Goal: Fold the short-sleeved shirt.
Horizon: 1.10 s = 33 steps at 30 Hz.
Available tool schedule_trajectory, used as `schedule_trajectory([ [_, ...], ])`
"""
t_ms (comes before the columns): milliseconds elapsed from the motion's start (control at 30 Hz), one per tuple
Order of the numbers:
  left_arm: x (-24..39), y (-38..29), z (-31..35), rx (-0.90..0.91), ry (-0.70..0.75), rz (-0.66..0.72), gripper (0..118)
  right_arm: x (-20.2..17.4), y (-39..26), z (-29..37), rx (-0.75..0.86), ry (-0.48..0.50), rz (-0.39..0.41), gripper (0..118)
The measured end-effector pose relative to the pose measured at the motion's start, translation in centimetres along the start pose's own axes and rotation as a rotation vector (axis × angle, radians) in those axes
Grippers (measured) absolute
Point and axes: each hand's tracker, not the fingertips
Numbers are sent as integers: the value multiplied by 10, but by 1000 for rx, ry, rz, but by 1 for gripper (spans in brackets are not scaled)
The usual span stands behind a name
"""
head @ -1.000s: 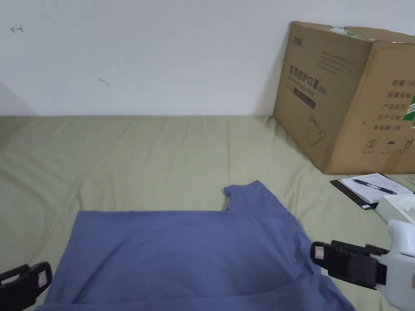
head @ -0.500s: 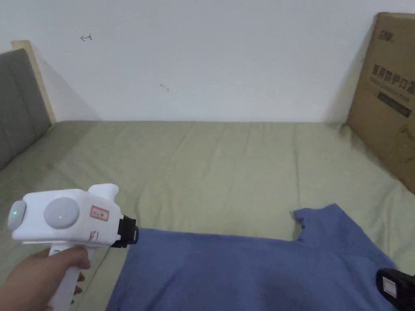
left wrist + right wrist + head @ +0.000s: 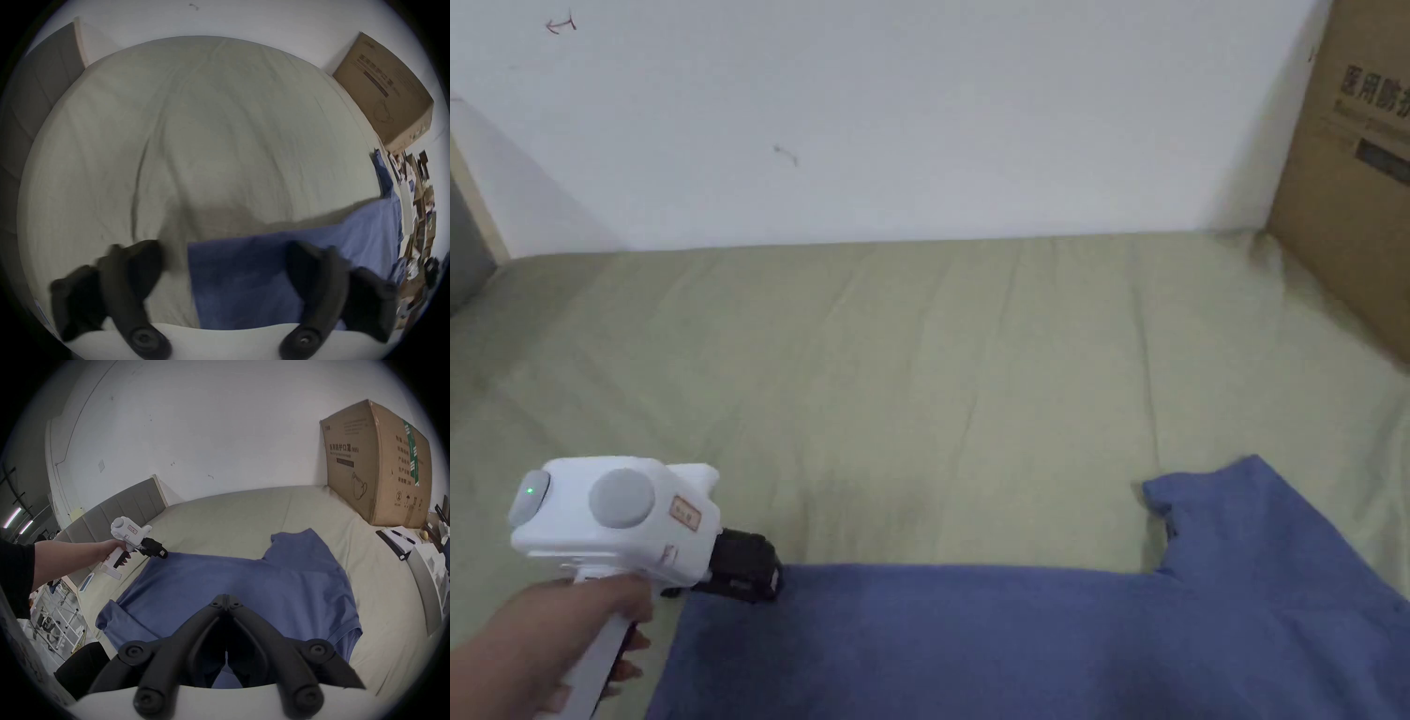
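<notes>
The left gripper (image 3: 222, 265) is spread wide, empty, at the shirt (image 3: 267, 272) corner; only one layer could be pinched. The right gripper (image 3: 226, 601) is closed on nothing.

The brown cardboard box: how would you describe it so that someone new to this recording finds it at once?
Start from the olive-green sheet covering the bed, where the blue short-sleeved shirt lies spread. Follow the sheet to its far right corner against the white wall: the big brown cardboard box stands there. It is the tallest thing on the bed, printed with dark text and a green strip.
</notes>
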Motion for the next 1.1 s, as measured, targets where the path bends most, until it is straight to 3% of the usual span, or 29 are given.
schedule_trajectory([
  [33, 6, -5, 2, 22, 90, -50, 84, 3, -1, -1, -7, -6, -11, 0],
  [100, -11, 0, -9, 54, 54, -64, 58, 5, -3, -2, -11, -14, -30, 0],
  [133, -14, 0, -5, 59, 47, -60, 34, 7, -3, -1, -6, -17, -41, 0],
  [167, -19, 1, -3, 73, 20, -56, 0, 9, -1, -1, 8, -18, -55, 0],
  [300, -3, -9, 16, 107, -2, -73, 0, 36, 40, -10, 85, -49, -53, 0],
  [367, 1, -10, 31, 118, -4, -85, 0, 67, 78, -32, 67, -106, -96, 0],
  [467, 5, -7, 38, 131, -10, -84, 0, 126, 129, -95, -198, -185, -207, 0],
  [500, 5, -3, 38, 134, -18, -77, 0, 143, 138, -115, -275, -167, -248, 1],
  [533, 6, -4, 38, 132, -29, -64, 0, 162, 144, -136, -346, -132, -310, 18],
  [567, 6, -4, 37, 129, -40, -52, 0, 176, 148, -152, -371, -135, -368, 64],
  [600, 6, -8, 45, 127, -49, -41, 0, 185, 150, -166, -397, -164, -391, 101],
  [633, 6, -10, 46, 122, -57, -30, 0, 193, 151, -182, -451, -207, -397, 118],
  [700, 7, -14, 46, 118, -55, -25, 0, 193, 150, -197, -485, -296, -357, 108],
  [833, 11, -17, 44, 116, -54, -28, 0, 198, 134, -233, -560, -350, -297, 107],
  [933, 9, -18, 38, 97, -40, -38, 0, 195, 121, -249, -578, -447, -246, 105],
  [967, 10, -21, 37, 92, -36, -39, 0, 211, 119, -265, -604, -447, -225, 91],
  [1033, 3, -18, 31, 79, -33, -43, 0, 208, 120, -261, -580, -441, -198, 81],
  [1100, 3, -20, 30, 67, -31, -48, 0, 207, 130, -256, -592, -454, -154, 36],
])
